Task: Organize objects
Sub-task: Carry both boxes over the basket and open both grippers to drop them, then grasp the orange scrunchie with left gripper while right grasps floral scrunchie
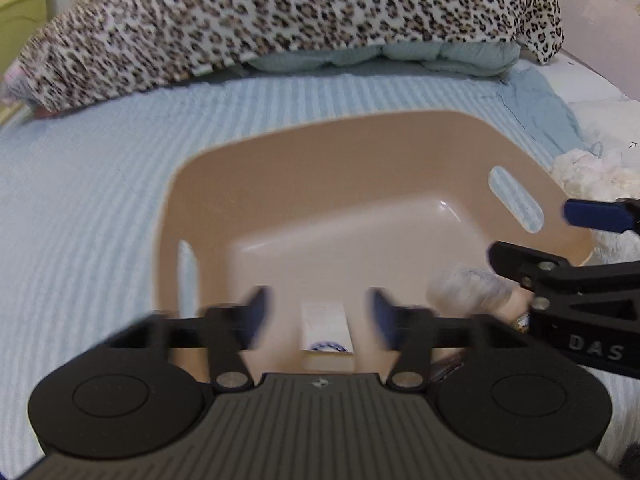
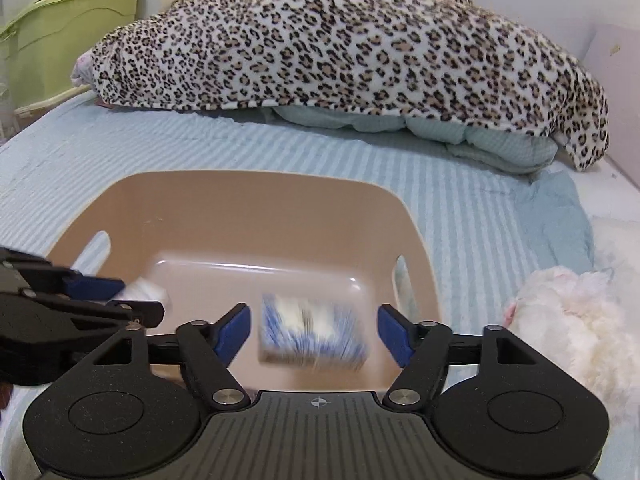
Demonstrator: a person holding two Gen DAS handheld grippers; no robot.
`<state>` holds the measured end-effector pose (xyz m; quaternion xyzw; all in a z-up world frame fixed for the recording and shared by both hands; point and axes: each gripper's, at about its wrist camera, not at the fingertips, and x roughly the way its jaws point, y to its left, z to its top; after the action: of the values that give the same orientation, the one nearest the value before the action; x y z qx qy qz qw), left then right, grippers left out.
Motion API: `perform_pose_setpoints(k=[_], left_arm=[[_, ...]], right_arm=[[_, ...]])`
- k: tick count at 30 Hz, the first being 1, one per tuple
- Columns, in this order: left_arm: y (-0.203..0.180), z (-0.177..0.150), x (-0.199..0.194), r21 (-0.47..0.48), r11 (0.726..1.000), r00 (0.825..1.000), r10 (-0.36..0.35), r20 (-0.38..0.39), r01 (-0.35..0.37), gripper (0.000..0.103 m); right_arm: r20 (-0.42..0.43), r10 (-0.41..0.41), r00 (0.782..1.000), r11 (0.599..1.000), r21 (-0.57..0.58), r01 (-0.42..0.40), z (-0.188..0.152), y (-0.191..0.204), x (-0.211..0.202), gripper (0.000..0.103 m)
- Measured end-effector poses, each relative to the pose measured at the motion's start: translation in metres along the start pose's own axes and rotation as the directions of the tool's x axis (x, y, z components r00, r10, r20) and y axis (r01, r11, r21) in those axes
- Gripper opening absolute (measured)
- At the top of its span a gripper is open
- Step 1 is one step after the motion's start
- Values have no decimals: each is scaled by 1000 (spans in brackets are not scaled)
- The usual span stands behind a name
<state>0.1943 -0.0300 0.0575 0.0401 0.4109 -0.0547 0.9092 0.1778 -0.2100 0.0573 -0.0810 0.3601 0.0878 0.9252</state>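
Observation:
A tan plastic basket (image 1: pixel 360 152) with slot handles sits on the blue striped bedspread; it also shows in the right wrist view (image 2: pixel 256 204). My left gripper (image 1: pixel 318 316) is open over the basket, above a small white box (image 1: pixel 326 330) lying inside. My right gripper (image 2: pixel 314 332) is open over the basket, with a blurred blue-and-white packet (image 2: pixel 314 332) between and below its fingers, not touching them. The right gripper shows at the right of the left wrist view (image 1: pixel 552 240), above a blurred whitish packet (image 1: pixel 468 290). The left gripper shows at the left of the right wrist view (image 2: pixel 100 300).
A leopard-print blanket (image 2: pixel 352 48) over pale green bedding (image 2: pixel 472 136) lies across the back of the bed. A white fluffy plush (image 2: pixel 576 320) lies right of the basket. A green storage bin (image 2: pixel 60 36) stands at far left. A wall runs along the right.

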Motion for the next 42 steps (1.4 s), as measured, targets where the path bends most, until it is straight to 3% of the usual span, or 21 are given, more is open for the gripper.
perform_pose_setpoints(k=[5,11,19,24,28,36,42], left_arm=[[11,-12,-28,-35,999,1000,0,20,0,81],[29,-35,-54,-59,998,999,36,29,-34,87],[39,-70,-74,1,999,999,37,-4,-37,88],[42,-92,-61,13,1000,998,12,-62,-11,88],[41,-104,-42,55,999,993,3,-116,3,88],[47,-111,-9,39,999,987,-28,-159,35,87],[56,-113,12,-26,996,977,-86,-196,83,77]], right_arm=[[25,-14,1000,1000,-8,14,-7,-7,-33,90],[-3,1,1000,1000,27,-1,-27,-15,-60,96],[-92,-8,996,1000,14,10,-66,-17,-54,99],[-150,-1,989,1000,19,4,-86,-18,-33,99],[-158,1,987,1000,-1,-1,-96,-13,-21,99],[-168,5,986,1000,-20,-9,-103,-6,9,99],[-167,-20,986,999,-36,15,-102,1,33,99]])
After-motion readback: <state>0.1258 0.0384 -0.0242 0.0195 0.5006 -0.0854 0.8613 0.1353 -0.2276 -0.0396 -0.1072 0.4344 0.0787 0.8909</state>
